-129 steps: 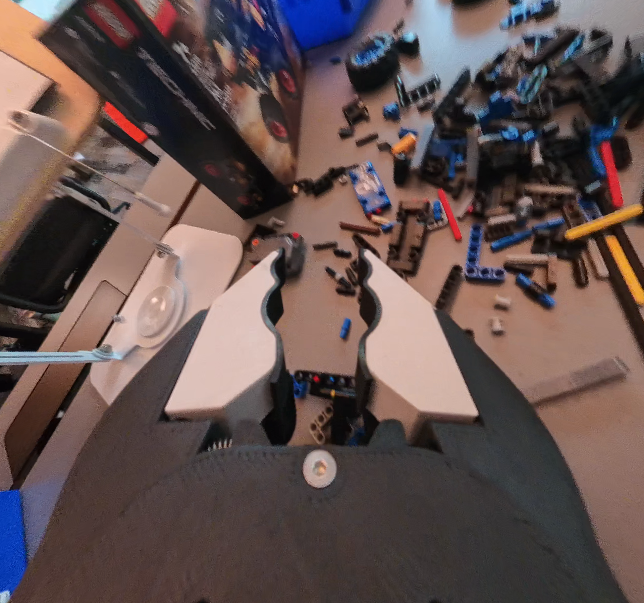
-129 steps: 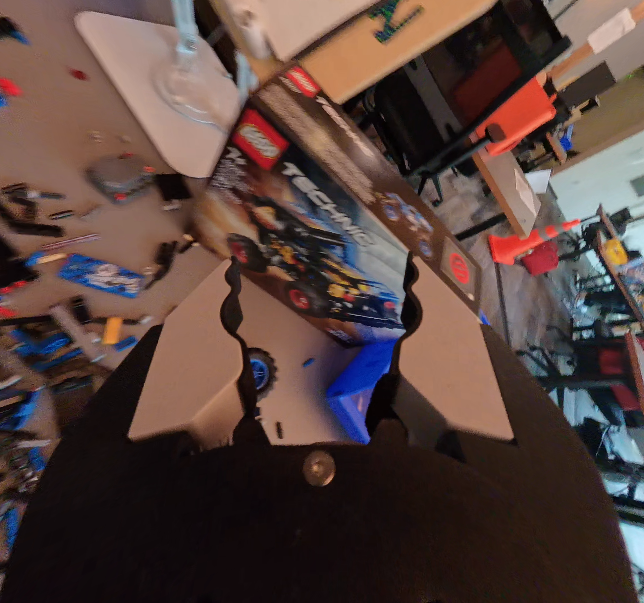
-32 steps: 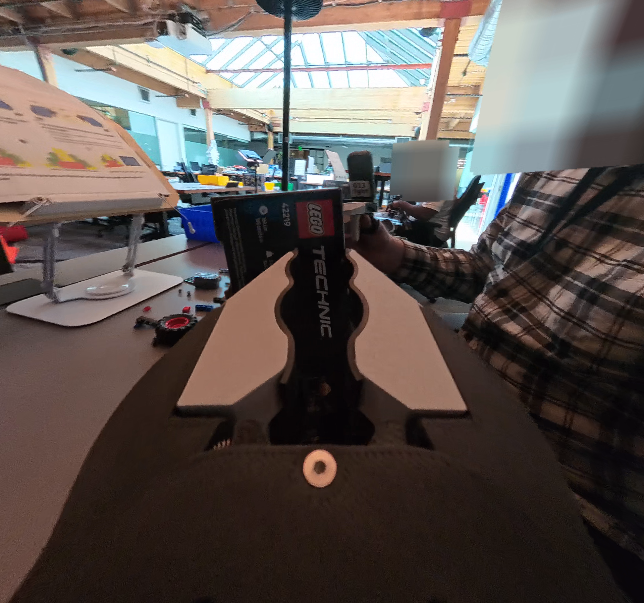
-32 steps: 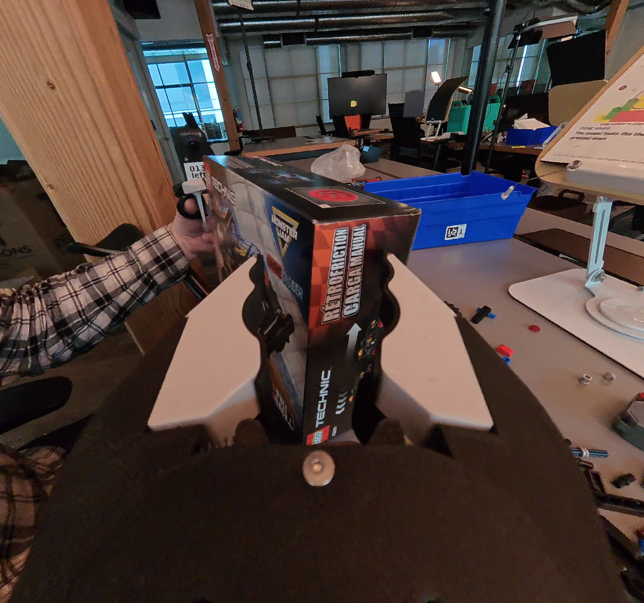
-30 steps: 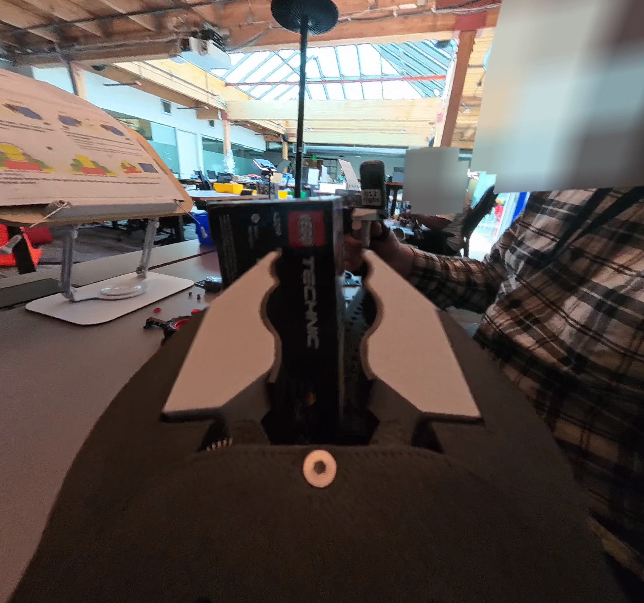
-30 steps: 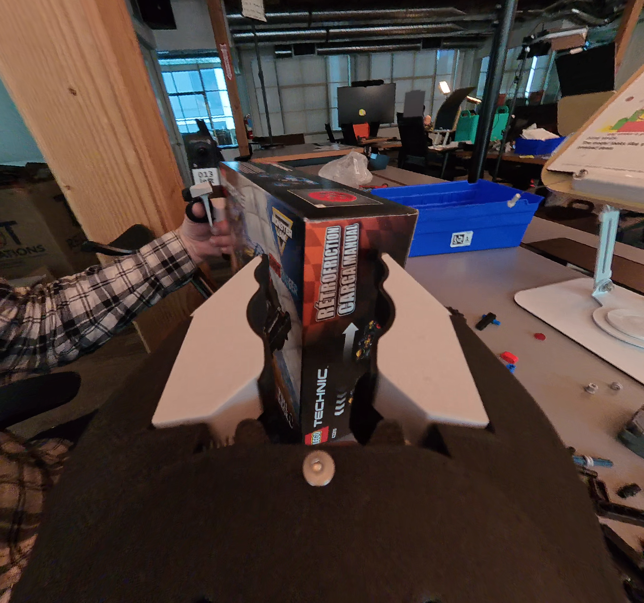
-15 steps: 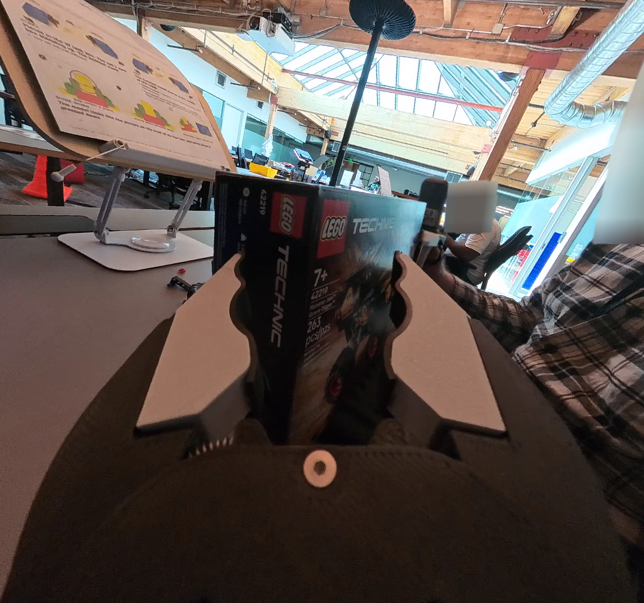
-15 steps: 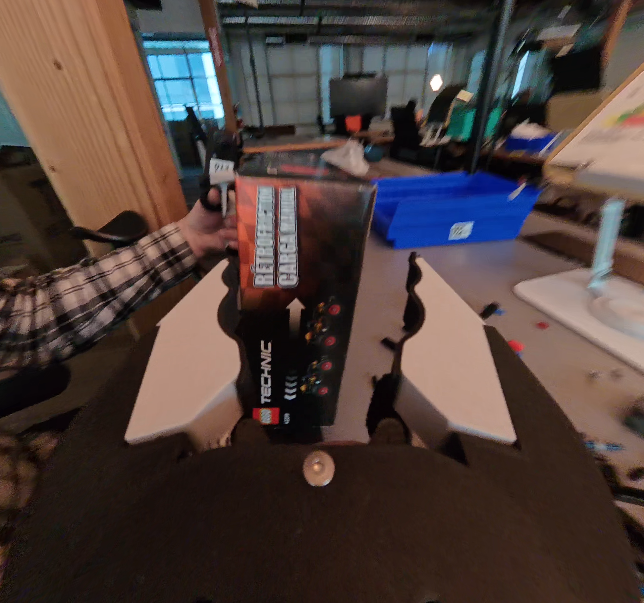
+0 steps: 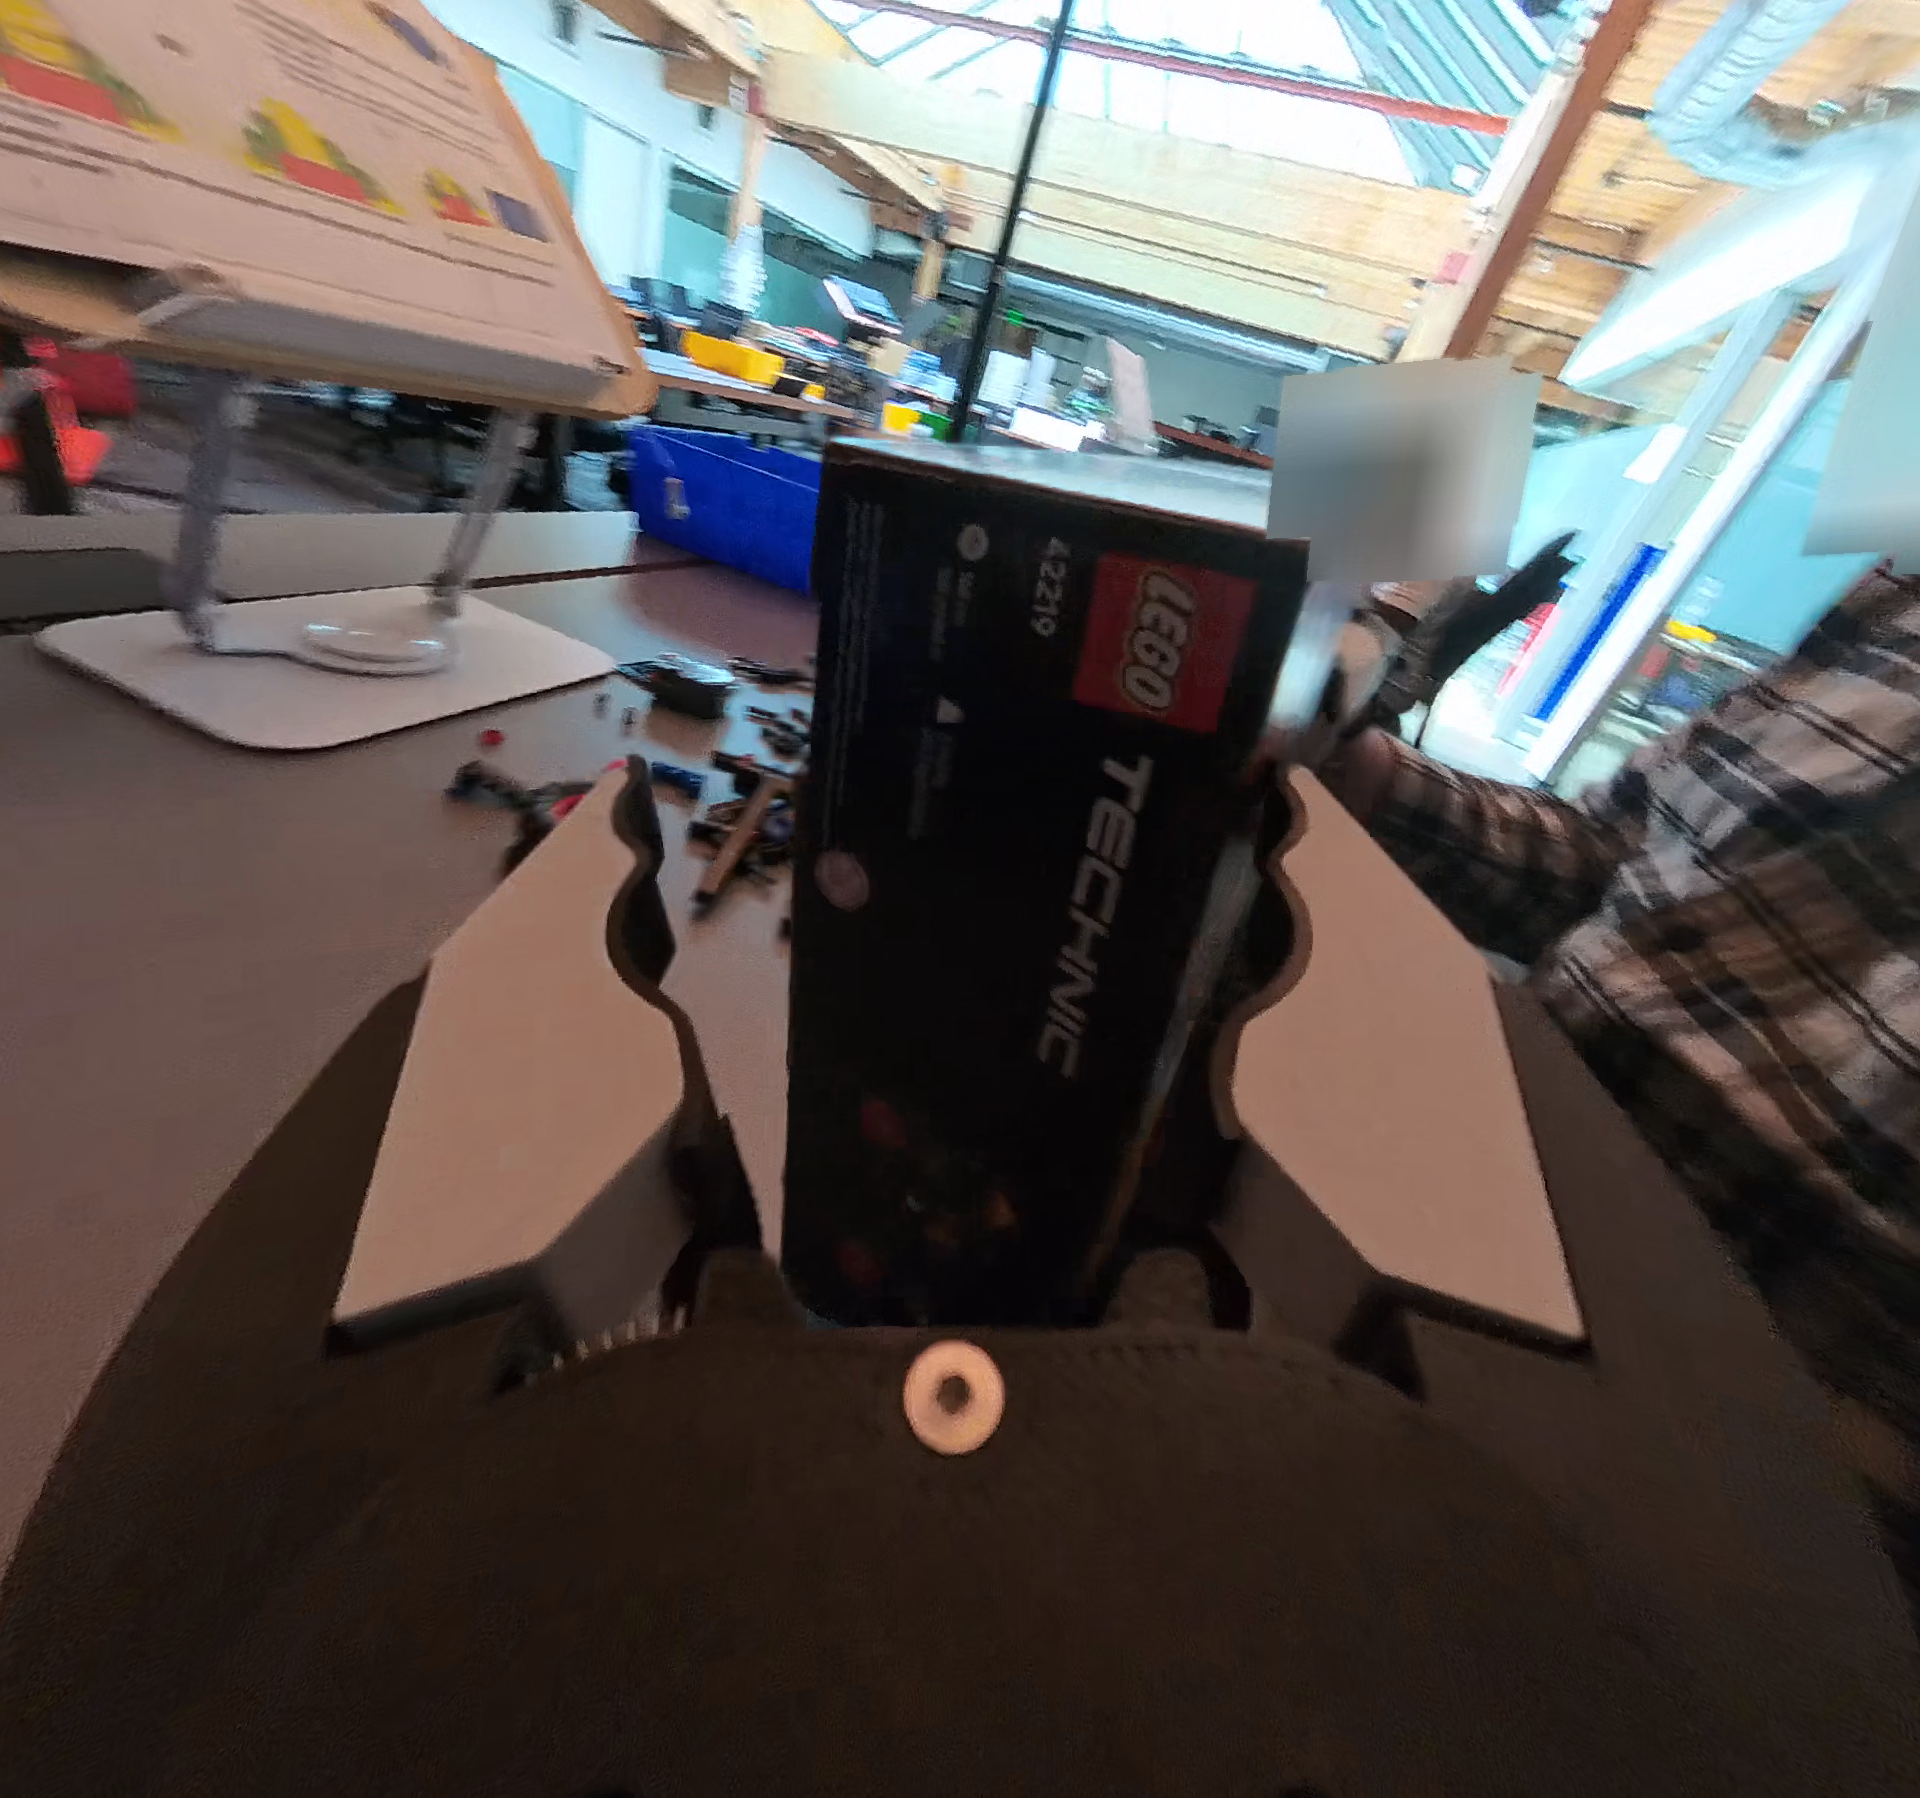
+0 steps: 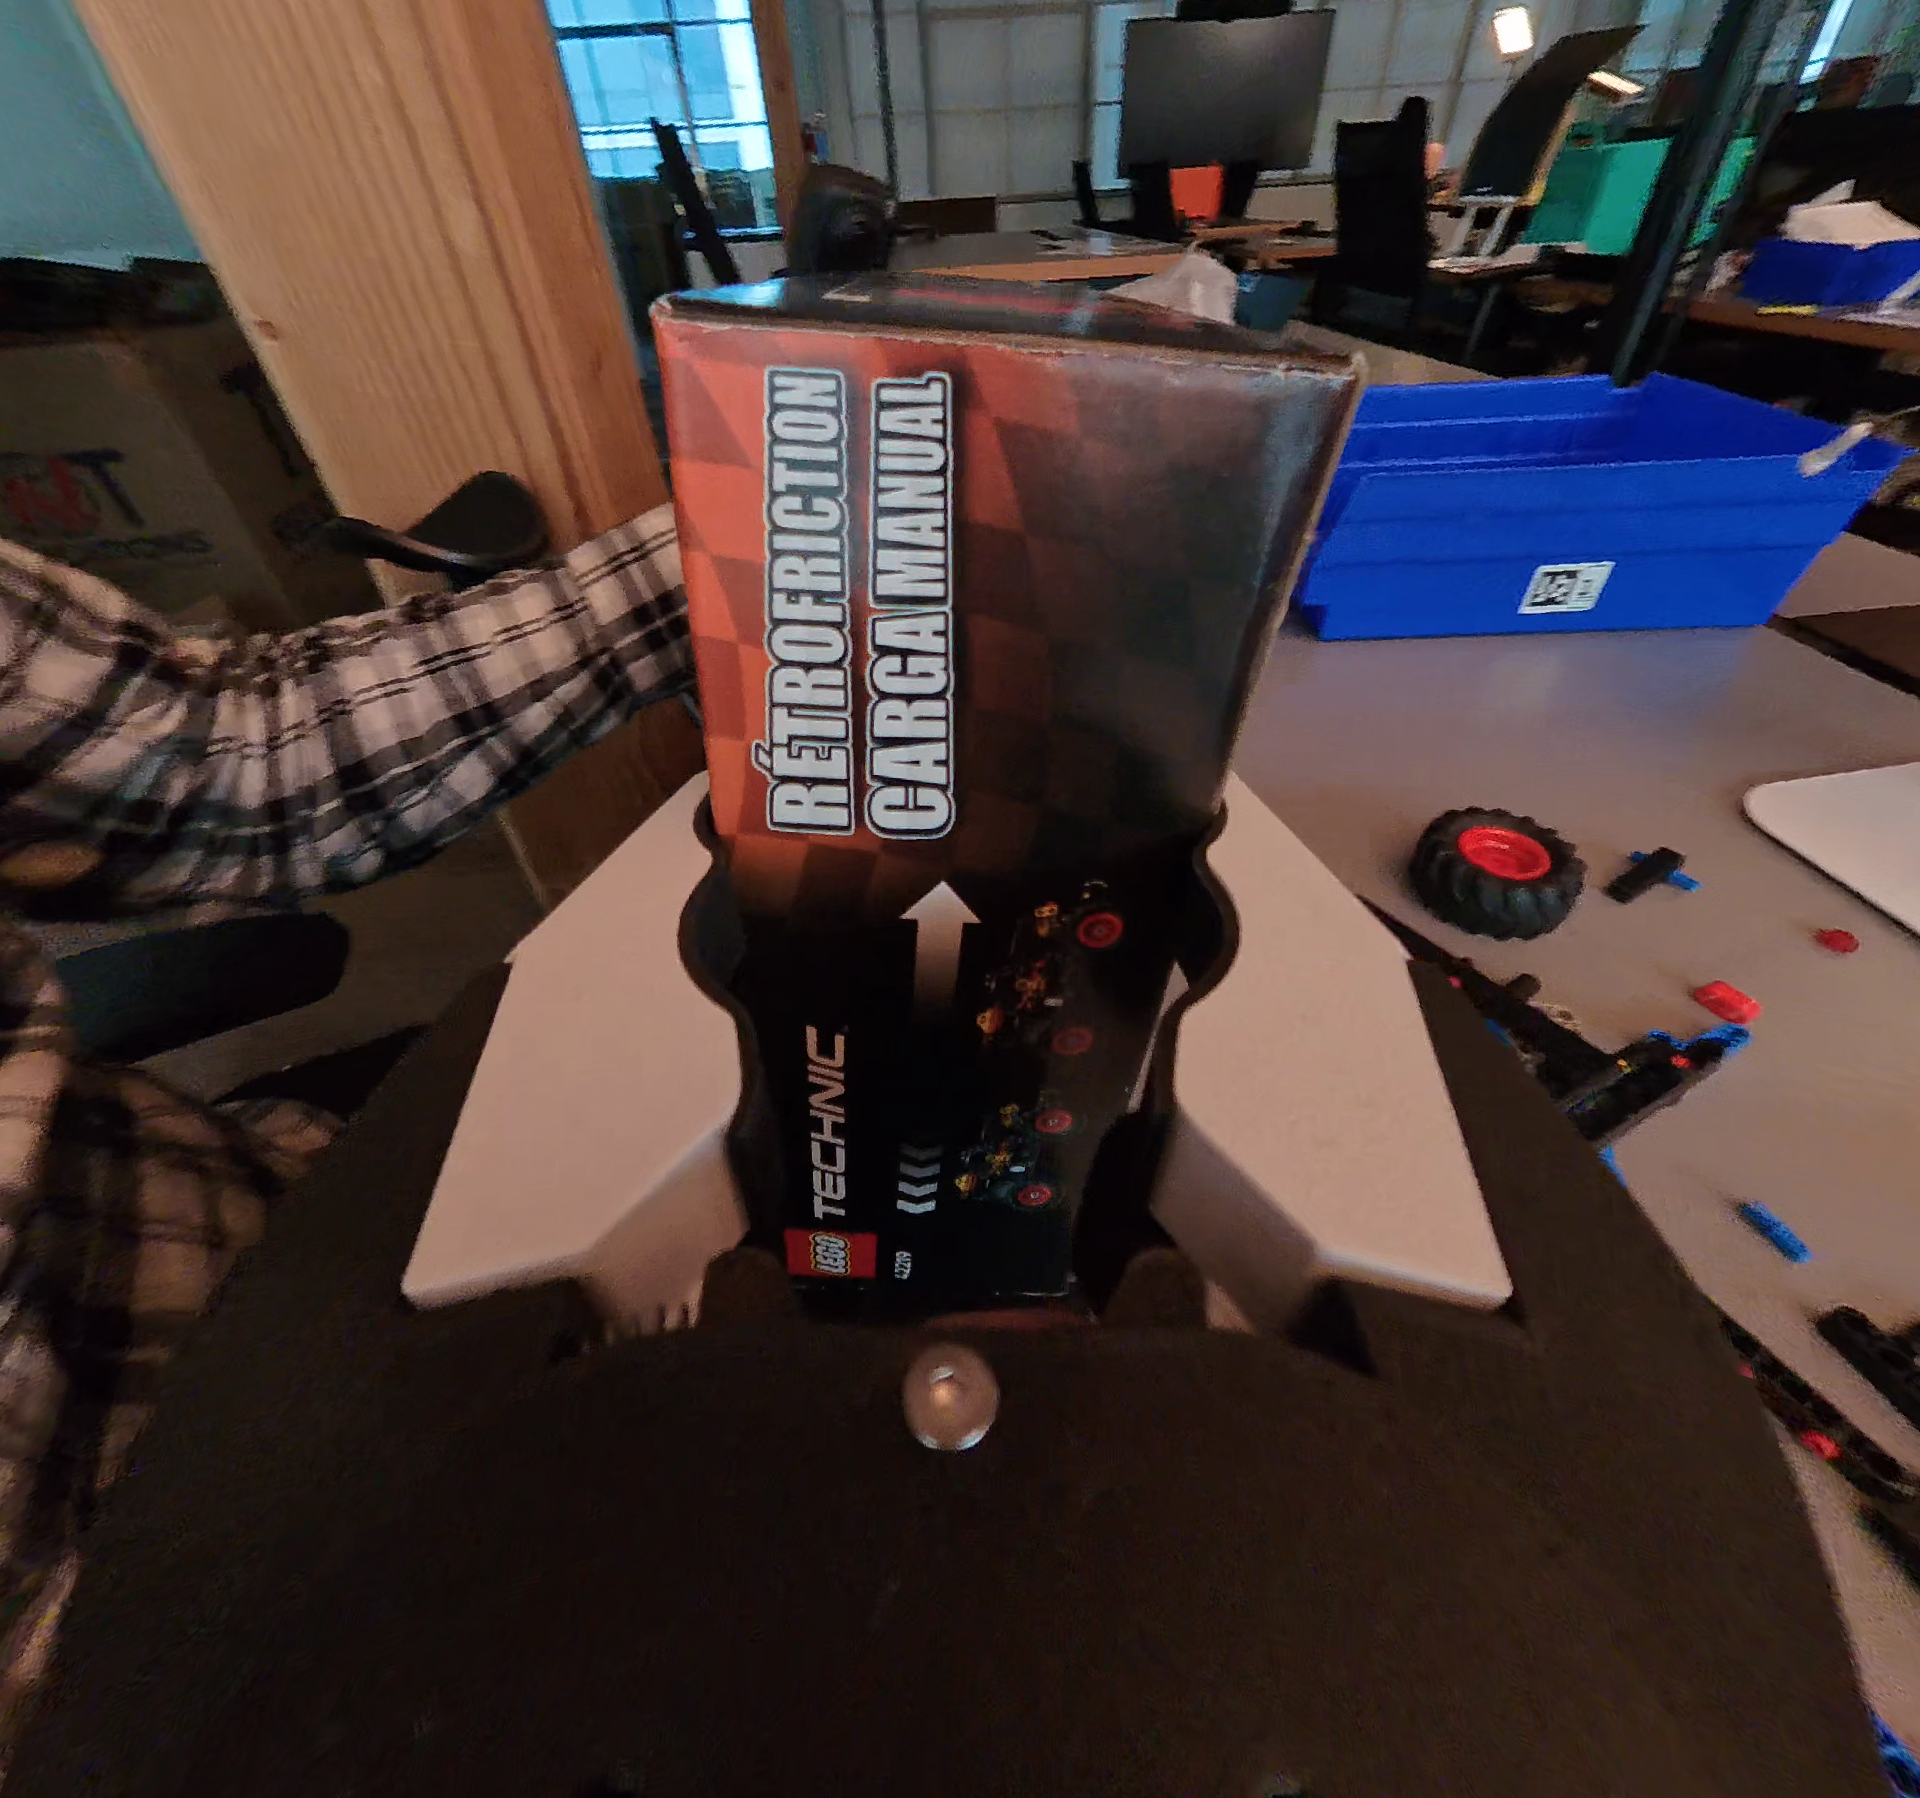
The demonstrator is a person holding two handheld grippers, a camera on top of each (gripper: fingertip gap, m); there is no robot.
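Note:
A dark toy-set box (image 9: 1018,709) stands upright at the edge of the grey table (image 9: 208,917). It sits between the fingers of both grippers, one at each end. My left gripper (image 9: 954,787) is open wide. Its right finger lies against the box, and a strip of table shows between its left finger and the box. In the right wrist view, my right gripper (image 10: 961,808) is shut on the other narrow end of the box (image 10: 1091,553), with both fingers pressed against its sides.
A person's plaid sleeve (image 10: 364,688) reaches behind the box, beside a wooden post (image 10: 364,190). On the table are a blue bin (image 10: 1558,501), a black wheel with a red hub (image 10: 1496,870), loose pieces (image 9: 727,813) and a document stand's white base (image 9: 312,668). Tip to tip, the grippers are about 20 cm apart.
The left gripper, earlier shut on the box's end, has opened wide. The right gripper opened about half a second ago and has now shut squarely on the box's other end. The box has turned.

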